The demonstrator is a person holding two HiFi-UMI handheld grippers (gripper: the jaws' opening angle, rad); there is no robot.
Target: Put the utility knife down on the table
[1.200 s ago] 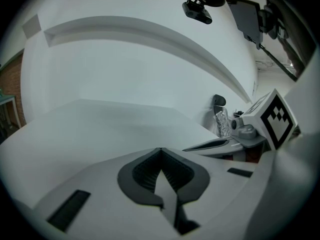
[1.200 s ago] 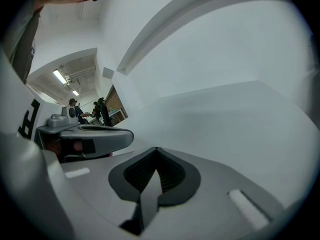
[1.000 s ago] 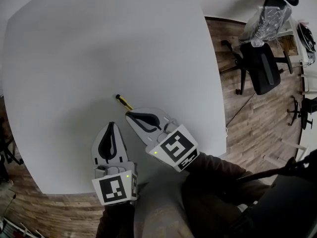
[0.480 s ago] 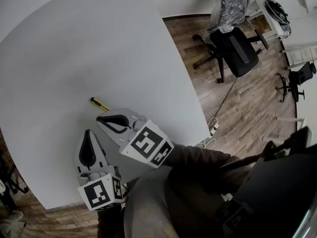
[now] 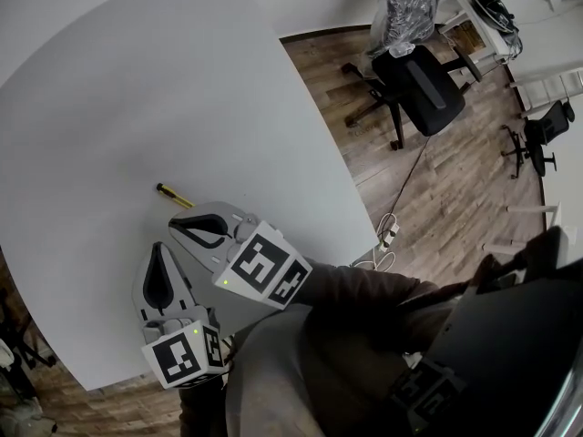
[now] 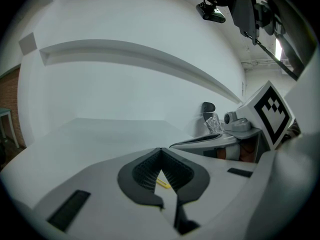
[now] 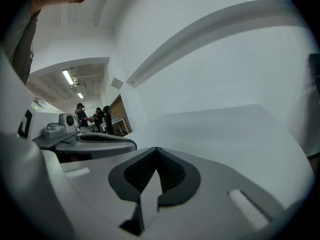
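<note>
On the broad white table (image 5: 137,80), in the head view, a slim yellow-and-black utility knife (image 5: 173,196) lies flat at the left of centre of the frame, free of both tools. The right gripper (image 5: 180,226) points up and to the left from the lower middle, its tips just below the knife, near it but with bare tabletop between them. The left gripper (image 5: 161,251) sits lower and a touch further left, pointing straight up the frame, with the knife well clear above its tips. A black office chair (image 5: 424,85) stands on the wooden floor (image 5: 455,198) at upper right.

In the left gripper view, the two grey fingers (image 6: 142,171) are pressed together at their tips with nothing caught between them. Through the narrow opening below the tips a sliver of the yellow knife (image 6: 163,184) shows, lying on the table beyond the fingers. The other gripper reaches in from the right edge.

In the right gripper view, the fingers (image 7: 172,174) likewise meet at the tips and grip nothing; only white tabletop (image 7: 225,129) shows past them, and the knife is not in this frame. Some people (image 7: 95,116) stand far off at the left.
</note>
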